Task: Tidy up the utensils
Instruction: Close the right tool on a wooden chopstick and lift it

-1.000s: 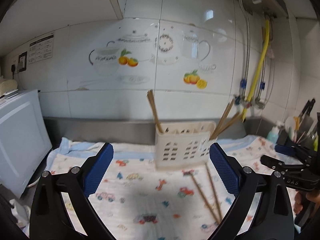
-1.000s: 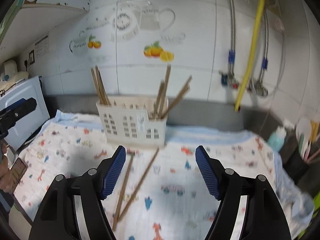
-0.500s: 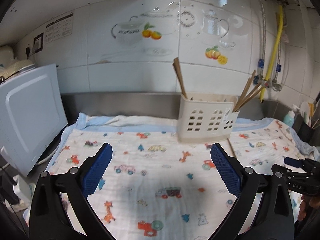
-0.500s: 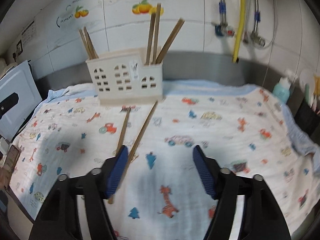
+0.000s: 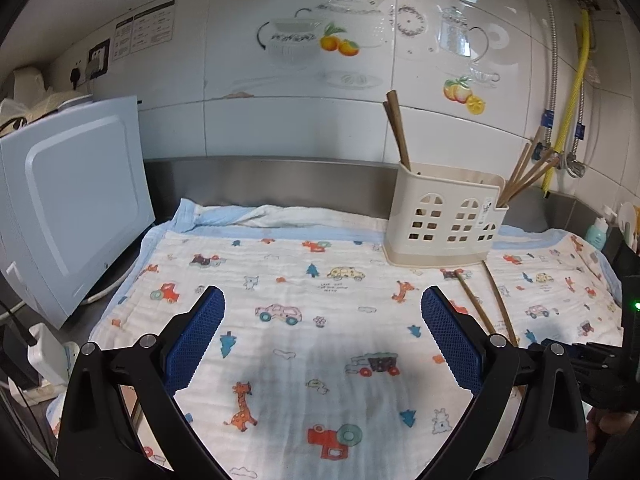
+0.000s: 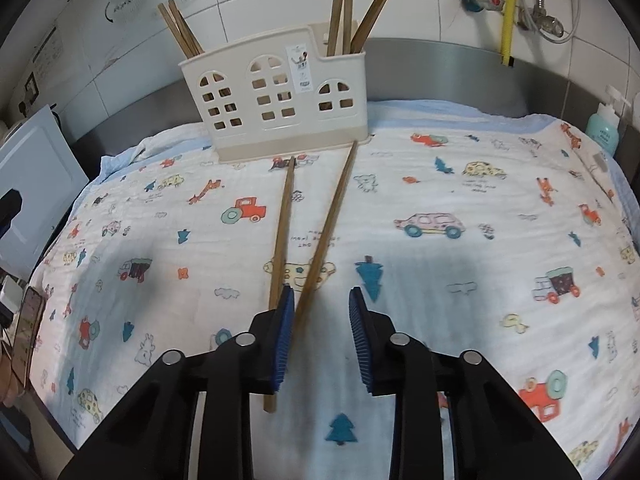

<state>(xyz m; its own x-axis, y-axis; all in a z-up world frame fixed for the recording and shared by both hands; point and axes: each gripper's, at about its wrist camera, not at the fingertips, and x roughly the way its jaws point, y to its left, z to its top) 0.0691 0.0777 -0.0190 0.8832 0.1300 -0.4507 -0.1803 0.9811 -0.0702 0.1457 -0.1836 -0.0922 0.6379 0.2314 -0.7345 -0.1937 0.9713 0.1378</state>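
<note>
Chopsticks [image 6: 320,236] lie loose on the cloth-covered surface [image 6: 460,184], long axes running straight ahead from the right tongs [image 6: 320,300] toward the cream holder [image 6: 276,96]. Those tongs are closing with one stick's near end between the pads, seemingly not yet pinched (its twin lies just outside the left pad). Left tongs [image 5: 320,320] hang wide open and empty, farther from the pair.
</note>
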